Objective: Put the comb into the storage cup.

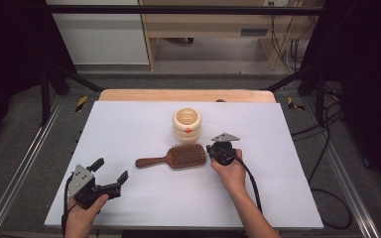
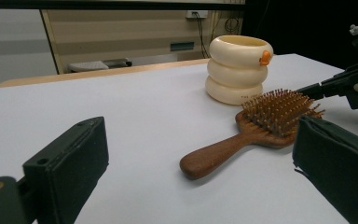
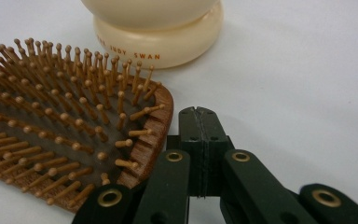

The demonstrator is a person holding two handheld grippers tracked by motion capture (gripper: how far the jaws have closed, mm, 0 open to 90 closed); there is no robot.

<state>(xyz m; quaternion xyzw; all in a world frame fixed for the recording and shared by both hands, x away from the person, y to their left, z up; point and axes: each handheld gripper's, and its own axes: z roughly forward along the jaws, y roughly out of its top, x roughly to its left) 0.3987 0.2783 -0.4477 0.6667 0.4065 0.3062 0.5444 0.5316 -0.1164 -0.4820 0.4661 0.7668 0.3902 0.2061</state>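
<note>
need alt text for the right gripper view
The right gripper, shut with nothing between its black jaws, sits beside the rim of a wooden hairbrush lying bristles up on a white table. A cream ringed holder stands behind.

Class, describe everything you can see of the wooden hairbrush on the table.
The hairbrush is a reddish-brown wooden paddle brush with a rounded handle and a dark pad of wooden pins tipped with small balls. It lies flat, bristles up, on the white table, handle toward the left, just in front of the cream ringed pot. The shut right gripper sits right beside its head's rim.
</note>
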